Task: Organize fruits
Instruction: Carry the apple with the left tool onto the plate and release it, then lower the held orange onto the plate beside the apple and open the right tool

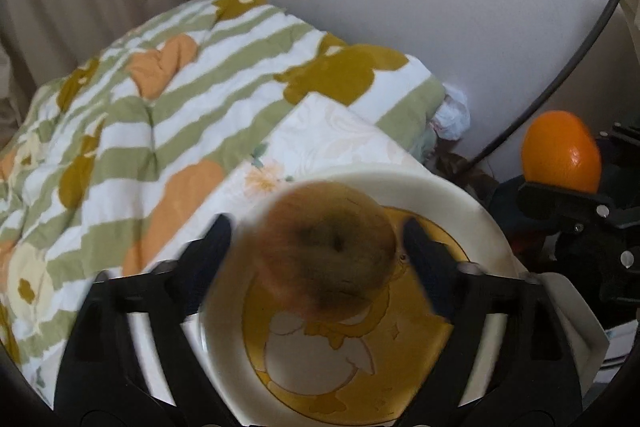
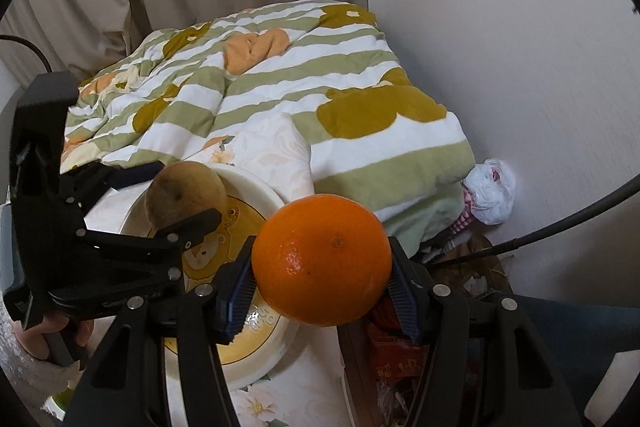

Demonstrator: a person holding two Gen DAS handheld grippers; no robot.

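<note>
The left gripper (image 1: pixel 316 247) hangs over the white bowl (image 1: pixel 460 203), which has a yellow duck picture inside. Its jaws are spread wide, and the brown fruit (image 1: pixel 328 247), perhaps a kiwi, looks blurry between them. The pads do not seem to press on it, so I think it is dropping free into the bowl. In the right wrist view the brown fruit (image 2: pixel 186 193) sits at about 10 o'clock from the orange (image 2: pixel 322 259), right over the bowl's (image 2: pixel 260 191) far rim. The right gripper (image 2: pixel 322 281) has its jaws partly closed, squeezing the orange from both sides. To do this step well, the left gripper should lift straight up and move away, so it does not bump the fruit. Then the orange should go low over the middle of the bowl before letting go, so it does not roll onto the striped blanket (image 2: pixel 360 131). I cannot read any words or brands; some red wrappers at 5 o'clock are too blurry.
</note>
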